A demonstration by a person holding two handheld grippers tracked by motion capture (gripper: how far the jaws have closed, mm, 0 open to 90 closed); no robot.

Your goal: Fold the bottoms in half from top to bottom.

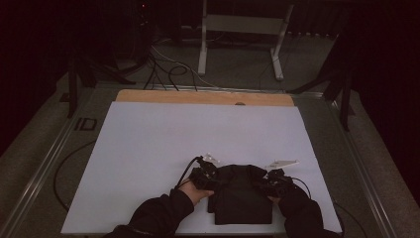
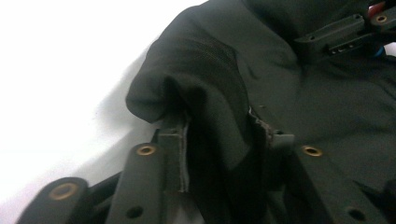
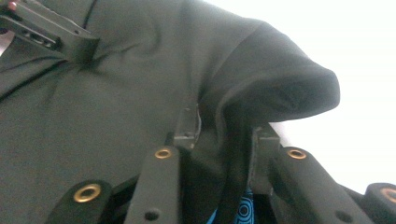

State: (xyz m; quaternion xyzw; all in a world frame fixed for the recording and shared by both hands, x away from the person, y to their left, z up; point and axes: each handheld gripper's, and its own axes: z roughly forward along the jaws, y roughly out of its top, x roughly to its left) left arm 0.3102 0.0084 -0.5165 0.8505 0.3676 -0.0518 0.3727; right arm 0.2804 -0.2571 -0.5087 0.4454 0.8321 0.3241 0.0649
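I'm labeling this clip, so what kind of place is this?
Probably a lab or recording studio: a white sheet covers a work table, loose cables trail over the floor behind it, and a metal stand sits beyond among dark curtains.

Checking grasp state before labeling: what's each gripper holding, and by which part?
Both hold the dark folded garment. The left gripper pinches a bunched fold at its left edge; the right gripper pinches a fold at its right edge.

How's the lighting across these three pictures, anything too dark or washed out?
High view: dim overall, with the black garment and dark sleeves merging into one mass. Left gripper view: the white table sheet is blown out, with no surface detail, and the garment's near fold is soft. Right gripper view: the same white glare at the right, and the cloth is slightly blurred.
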